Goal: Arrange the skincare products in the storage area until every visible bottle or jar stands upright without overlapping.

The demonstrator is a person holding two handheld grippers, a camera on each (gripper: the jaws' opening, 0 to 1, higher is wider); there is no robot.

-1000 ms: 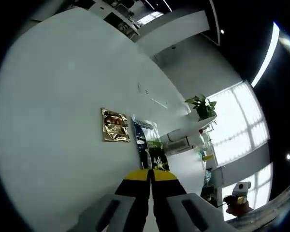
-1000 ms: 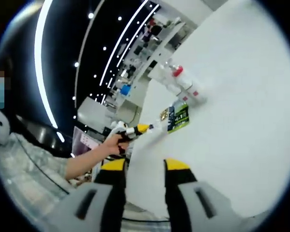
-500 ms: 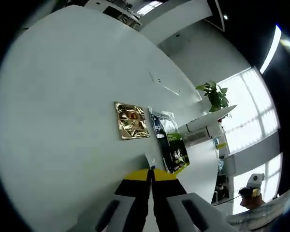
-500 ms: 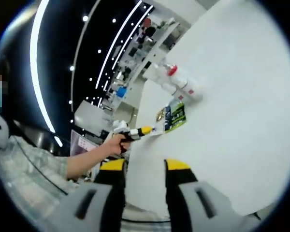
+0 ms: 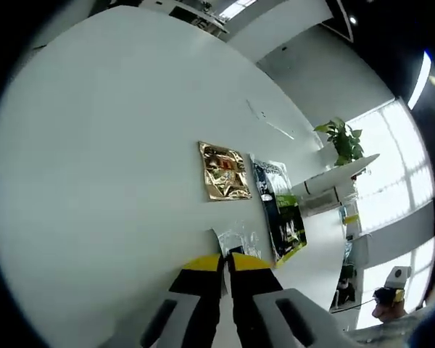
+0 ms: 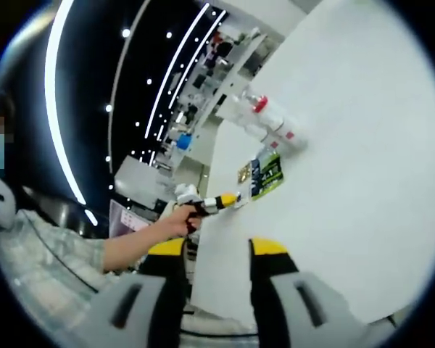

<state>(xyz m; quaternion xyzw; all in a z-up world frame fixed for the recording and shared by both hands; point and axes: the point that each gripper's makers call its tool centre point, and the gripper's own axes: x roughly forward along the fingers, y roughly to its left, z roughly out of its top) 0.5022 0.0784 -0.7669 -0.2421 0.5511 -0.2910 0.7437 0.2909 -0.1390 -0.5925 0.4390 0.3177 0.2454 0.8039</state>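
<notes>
- Left gripper (image 5: 225, 262): jaws pinched on clear sachet (image 5: 235, 241), flat on tabletop (image 5: 94, 159).
- Gold sachet (image 5: 223, 171), dark sachet (image 5: 279, 210) at 1 o'clock.
- Right gripper (image 6: 219, 250): jaws apart, empty; bottles (image 6: 274, 123) lying at 12 o'clock.

Left gripper view: two flat sachets side by side mid-frame on the desk (image 5: 94, 181) — gold sachet (image 5: 223, 171) left, dark sachet (image 5: 279, 210) right; clear packet (image 5: 235, 241) just below, at the fingers (image 5: 203, 279).

Table (image 5: 94, 167): smooth, matt white. Gold sachet (image 5: 225, 171): shiny, crinkled foil. Dark sachet (image 5: 281, 210): glossy printed film. Clear sachet (image 5: 235, 241): transparent plastic. Bottles (image 6: 272, 123): translucent plastic.
</notes>
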